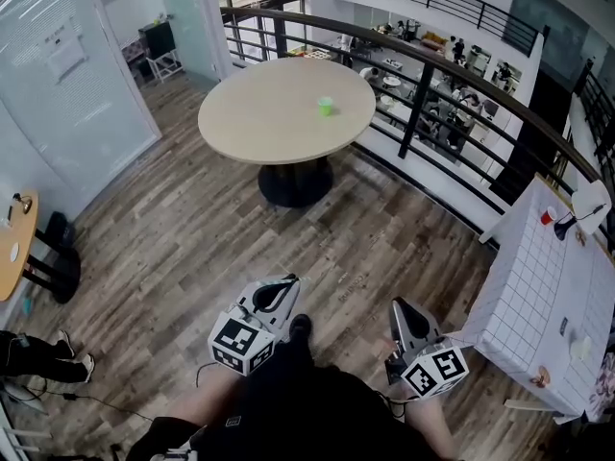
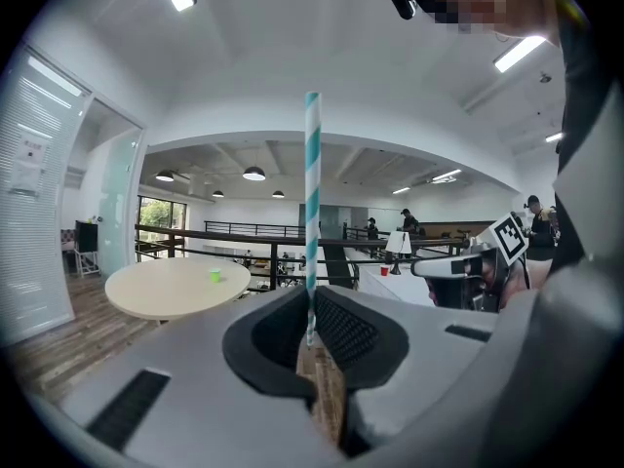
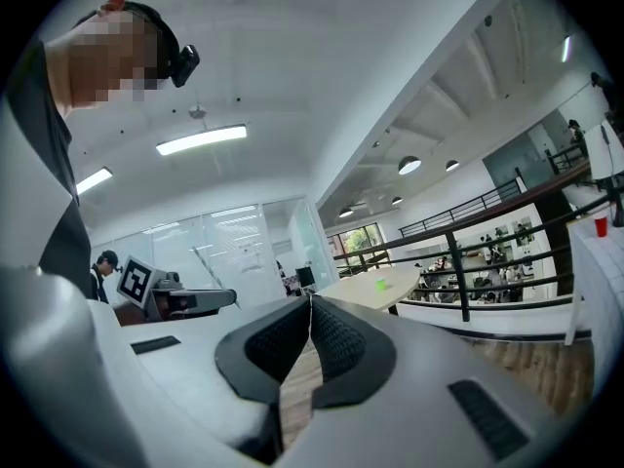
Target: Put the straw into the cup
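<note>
A small green cup stands on the round beige table far ahead; it also shows as the cup and the cup in the gripper views. My left gripper is held low in front of the person's body, shut on a teal-and-white striped straw that stands upright between its pads. My right gripper hangs beside it, shut with nothing between its jaws. Both are well short of the table.
A black railing curves behind the round table. A white gridded table with a red cup stands at the right. At the left are a small wooden table, a glass wall and someone's shoes.
</note>
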Motion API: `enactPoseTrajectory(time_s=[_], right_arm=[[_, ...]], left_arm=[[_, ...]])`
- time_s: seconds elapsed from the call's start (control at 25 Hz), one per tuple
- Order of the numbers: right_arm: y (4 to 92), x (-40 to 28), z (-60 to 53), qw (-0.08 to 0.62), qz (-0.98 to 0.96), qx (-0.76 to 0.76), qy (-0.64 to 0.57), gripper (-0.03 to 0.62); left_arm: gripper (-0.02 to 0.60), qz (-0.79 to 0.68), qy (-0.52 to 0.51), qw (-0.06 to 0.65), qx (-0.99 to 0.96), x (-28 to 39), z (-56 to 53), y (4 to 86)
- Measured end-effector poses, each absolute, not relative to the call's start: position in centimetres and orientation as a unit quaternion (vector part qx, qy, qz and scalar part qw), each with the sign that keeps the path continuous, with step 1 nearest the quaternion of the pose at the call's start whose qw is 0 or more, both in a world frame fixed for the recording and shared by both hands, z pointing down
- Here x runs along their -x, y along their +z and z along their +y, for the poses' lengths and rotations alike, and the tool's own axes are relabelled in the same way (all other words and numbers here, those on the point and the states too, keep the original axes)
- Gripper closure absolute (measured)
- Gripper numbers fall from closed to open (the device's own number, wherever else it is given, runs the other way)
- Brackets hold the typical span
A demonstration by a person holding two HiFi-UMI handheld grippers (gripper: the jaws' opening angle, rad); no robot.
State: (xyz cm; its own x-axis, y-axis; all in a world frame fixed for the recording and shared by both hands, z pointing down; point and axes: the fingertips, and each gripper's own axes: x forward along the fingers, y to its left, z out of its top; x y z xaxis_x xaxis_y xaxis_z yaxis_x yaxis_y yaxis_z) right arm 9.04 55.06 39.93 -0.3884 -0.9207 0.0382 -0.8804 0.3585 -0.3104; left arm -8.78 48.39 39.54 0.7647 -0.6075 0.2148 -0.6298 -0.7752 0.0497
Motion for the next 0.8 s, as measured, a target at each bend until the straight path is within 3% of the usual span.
enactPoseTrajectory(time_s=[0.32,0.8], right_arm=[[40.6,-11.7,49.8,0.064,0.811,0.563,-0.145,0.571],[39.6,-11.3,32.3,0.033,0.814,0.565,-0.13,0.571]], left_arm=[[0.552,-0.33,0.086,0.065,-0.938,6.8,42.5,40.4],[0.552,-0.331,0.07,0.061,-0.939,7.3,25.5,39.7]])
